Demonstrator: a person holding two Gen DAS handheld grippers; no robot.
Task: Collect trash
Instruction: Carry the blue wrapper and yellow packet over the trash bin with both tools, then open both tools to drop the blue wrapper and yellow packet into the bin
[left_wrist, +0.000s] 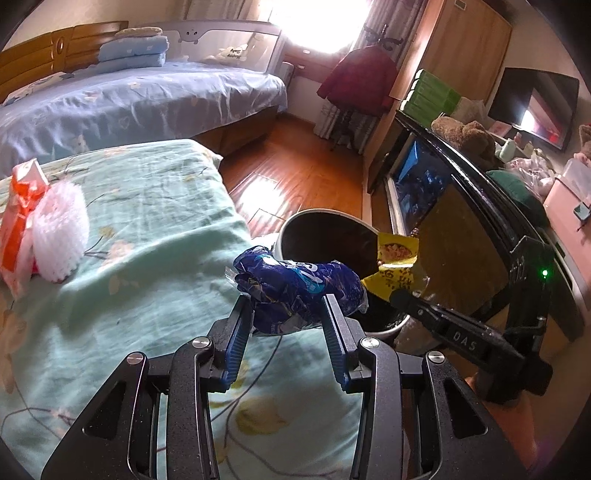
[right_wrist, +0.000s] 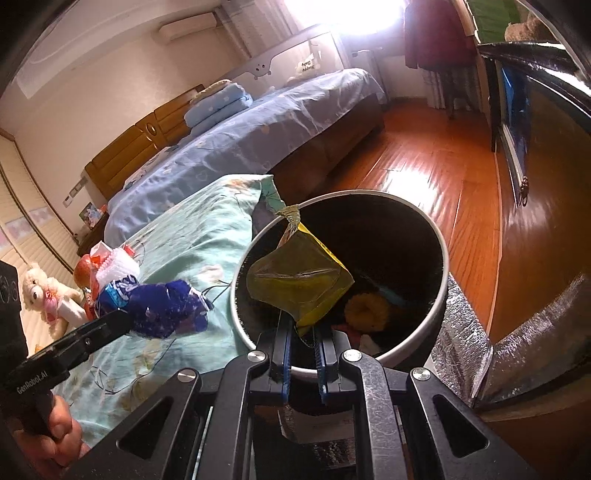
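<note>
Over the near bed with the green flowered blanket (left_wrist: 140, 236), the left claw (left_wrist: 288, 314) is clamped on a crumpled blue wrapper (left_wrist: 295, 288), which bulges out between its two fingers. This wrapper hangs just beside the rim of the round trash bin (right_wrist: 441, 258), still on the bed side of it. The bin stands on the wooden floor (left_wrist: 295, 173) right against the edge of the bed.

The right claw (right_wrist: 303, 332) has its fingers pressed together on a corner of a yellow packet (right_wrist: 299, 280). The packet is held above the open mouth of the bin, tilted, with its upper corner reaching the far rim. Inside the bin some things lie at the bottom, one of them yellow and round, but they are too dark to name.

Farther back on the green blanket lie an orange packet (left_wrist: 18, 221) and a white foam net (left_wrist: 61, 236), touching each other. A hand (right_wrist: 55, 424) grips the handle of the left claw.
</note>
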